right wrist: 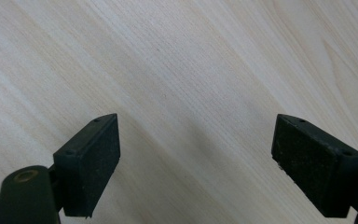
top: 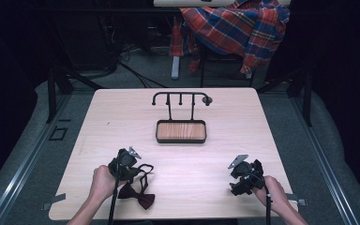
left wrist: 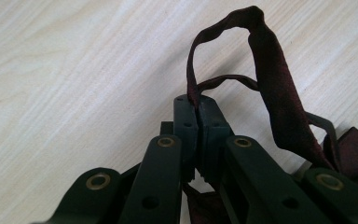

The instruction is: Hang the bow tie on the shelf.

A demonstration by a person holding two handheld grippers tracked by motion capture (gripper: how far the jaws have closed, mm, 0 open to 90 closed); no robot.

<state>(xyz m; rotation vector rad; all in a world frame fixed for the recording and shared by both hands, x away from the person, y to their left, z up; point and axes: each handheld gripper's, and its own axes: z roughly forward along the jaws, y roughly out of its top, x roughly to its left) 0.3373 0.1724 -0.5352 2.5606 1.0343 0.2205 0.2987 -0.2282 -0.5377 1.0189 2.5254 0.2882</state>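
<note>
The left gripper is clamped on the thin strap of a dark red bow tie lying at the table's near left edge; the bow itself sits half hidden beneath the hand. The right gripper hangs wide apart over bare wood, gripping nothing. Farther back stands a small black rack with tray.

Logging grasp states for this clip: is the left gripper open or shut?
Shut. In its own view the left gripper has its jaws pressed together, pinching the dark red bow tie's strap.
</note>
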